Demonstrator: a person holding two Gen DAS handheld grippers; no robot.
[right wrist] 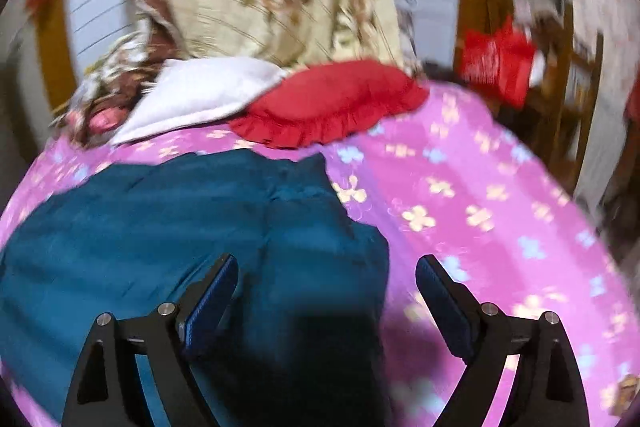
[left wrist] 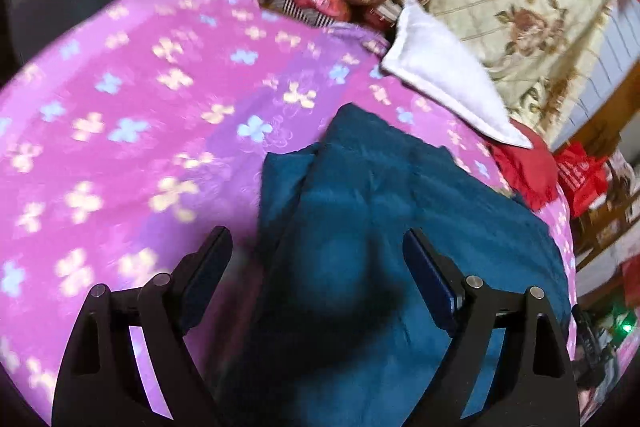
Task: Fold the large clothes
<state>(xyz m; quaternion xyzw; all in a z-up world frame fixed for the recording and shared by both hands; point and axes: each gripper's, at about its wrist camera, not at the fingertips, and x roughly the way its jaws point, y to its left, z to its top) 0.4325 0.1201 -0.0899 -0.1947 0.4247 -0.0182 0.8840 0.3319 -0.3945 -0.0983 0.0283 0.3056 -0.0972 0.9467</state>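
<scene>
Here, left hand-held gripper [left wrist: 318,247] jaws apart, empty | right hand-held gripper [right wrist: 326,275] likewise | teal garment [left wrist: 384,195] lower centre on pink bedspread [left wrist: 132,115]

Both grippers look like the same build: the left gripper [left wrist: 318,247] and the right gripper [right wrist: 327,277] are matte black plastic with chunky angled linkage arms and triangular cutouts near the base. Each arm has round silver pivot pins [left wrist: 474,281] on top. The finger pads [right wrist: 212,301] are dark blue and ribbed.
</scene>
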